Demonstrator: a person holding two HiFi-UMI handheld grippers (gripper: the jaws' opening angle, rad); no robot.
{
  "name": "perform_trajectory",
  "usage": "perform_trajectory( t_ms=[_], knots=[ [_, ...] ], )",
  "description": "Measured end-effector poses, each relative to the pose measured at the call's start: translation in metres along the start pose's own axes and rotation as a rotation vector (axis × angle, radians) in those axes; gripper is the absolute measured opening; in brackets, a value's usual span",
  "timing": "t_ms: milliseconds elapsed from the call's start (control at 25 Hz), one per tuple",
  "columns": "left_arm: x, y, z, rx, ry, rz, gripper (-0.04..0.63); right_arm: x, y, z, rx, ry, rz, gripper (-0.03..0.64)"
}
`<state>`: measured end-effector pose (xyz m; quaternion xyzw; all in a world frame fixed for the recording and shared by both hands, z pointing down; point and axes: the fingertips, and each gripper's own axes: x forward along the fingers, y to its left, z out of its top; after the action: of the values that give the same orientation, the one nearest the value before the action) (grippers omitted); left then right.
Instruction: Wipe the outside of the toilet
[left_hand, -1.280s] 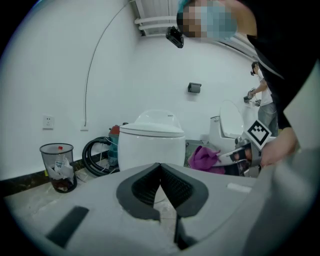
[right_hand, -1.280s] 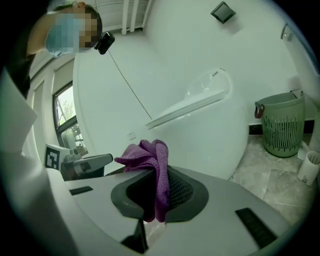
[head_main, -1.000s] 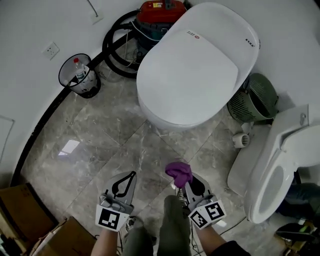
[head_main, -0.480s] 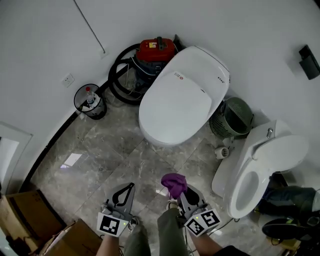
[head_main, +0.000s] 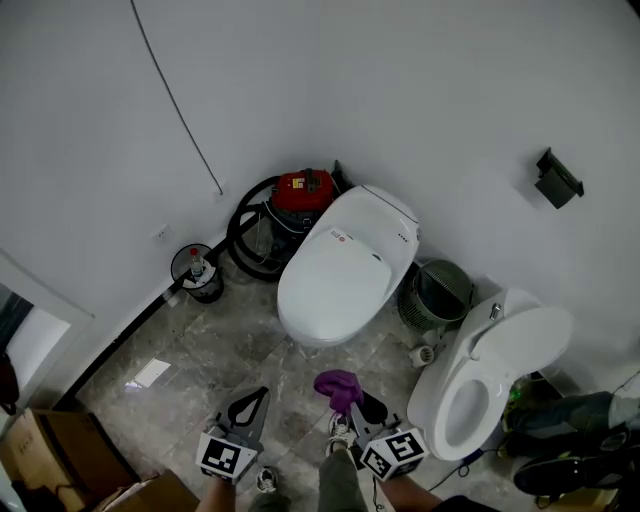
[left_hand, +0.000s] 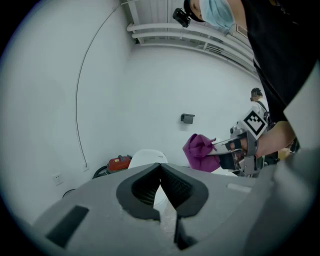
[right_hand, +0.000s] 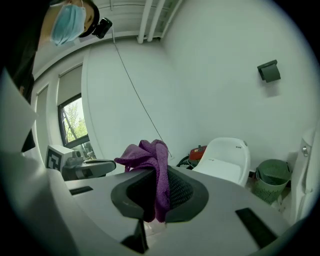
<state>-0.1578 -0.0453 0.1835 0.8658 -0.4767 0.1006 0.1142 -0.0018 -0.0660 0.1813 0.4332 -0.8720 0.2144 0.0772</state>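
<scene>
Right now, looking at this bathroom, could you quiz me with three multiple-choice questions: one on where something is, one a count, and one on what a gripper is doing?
1. Where is the red vacuum cleaner?
A. Behind the closed toilet, by the wall
B. On that toilet's lid
C. In front of that toilet

2. How many toilets are in view?
A. One
B. Two
C. Three

3. What state is the right gripper in?
A. Open, empty
B. Shut on the purple cloth
C. Shut, empty

Answers:
1 A: it sits between that toilet's back and the wall.
2 B: the closed toilet, plus the open toilet beside it.
3 B: the cloth hangs between its closed jaws.
</scene>
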Motion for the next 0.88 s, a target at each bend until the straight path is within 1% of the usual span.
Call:
perform_trajectory(
  t_ms=[160,240,360,440,600,800,880],
  knots=[
    [-0.016,-0.007,0.034,0.025,-0.035,-0.007,0.005,-0.019,0.014,0.028,-0.019,-0.024,-0.015,0.04],
    [-0.026,-0.01,0.048,0.03,-0.043,-0.008,0.005,-0.027,0.024,0.039,-0.057,-0.035,-0.02,0.04],
    [-0.041,-0.013,0.062,0.078,-0.082,-0.01,0.005,-0.038,0.036,0.052,-0.105,-0.041,-0.026,0.04],
    [-0.054,-0.015,0.07,0.092,-0.083,-0.003,0.005,-0.047,0.042,0.059,-0.12,-0.055,-0.046,0.04],
    [-0.079,-0.017,0.081,0.087,-0.067,0.006,0.005,-0.065,0.058,0.08,-0.153,-0.107,-0.099,0.04],
    [-0.109,-0.025,0.099,0.128,-0.083,-0.003,0.005,-0.085,0.083,0.096,-0.197,-0.145,-0.116,0.04],
    [-0.121,-0.027,0.106,0.143,-0.091,-0.003,0.005,-0.093,0.092,0.1,-0.195,-0.16,-0.123,0.04]
  ],
)
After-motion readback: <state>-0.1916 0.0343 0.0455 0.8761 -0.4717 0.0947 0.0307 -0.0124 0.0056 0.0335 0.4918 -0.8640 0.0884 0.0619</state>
